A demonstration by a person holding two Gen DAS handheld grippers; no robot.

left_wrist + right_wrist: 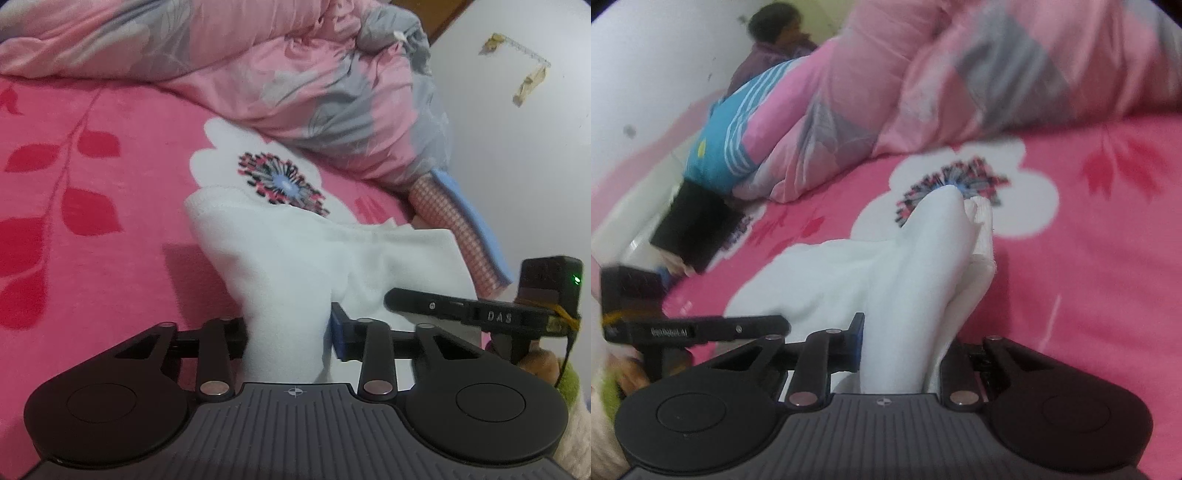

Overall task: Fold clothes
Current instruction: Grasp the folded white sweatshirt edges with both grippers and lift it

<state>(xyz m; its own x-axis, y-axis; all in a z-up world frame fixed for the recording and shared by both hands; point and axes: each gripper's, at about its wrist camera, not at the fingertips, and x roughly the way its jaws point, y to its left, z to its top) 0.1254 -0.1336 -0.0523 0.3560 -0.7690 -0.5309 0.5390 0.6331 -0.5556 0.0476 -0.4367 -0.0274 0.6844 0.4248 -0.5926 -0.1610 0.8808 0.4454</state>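
Left wrist view: the left gripper (288, 332) is clenched on a bunched fold of the soft white cotton garment (295, 266) — cloth fills the gap between its black left finger and its blue-padded right finger (339, 332).
Right wrist view: the right gripper (899, 350) is likewise clamped on a raised fold of the same white garment (923, 258), the cloth rising in a peak ahead of the 2 fingers.
Garment: it hangs lifted between the 2 grippers, its far part drooping onto the bright pink plush bedspread (92, 166) with red leaf print and a large white flower motif (1027, 206).
Flower centre: a burst of black, pink and blue dashes (284, 182), partly covered by the garment's edge.
Other gripper seen from the left: a black bar at the right edge, marked "DAS" (498, 316) in pale letters, with a black box showing 1 green light (575, 279).
Other gripper seen from the right: a black bar at the left edge with small pale lettering (668, 331) — too blurred to read.
Quilt: a rumpled pink and grey patterned quilt (295, 66) lies heaped along the far side of the bed.
Background: a person in dark clothes (775, 40) sits beyond the quilt, by a blue garment with white stripes (738, 122).
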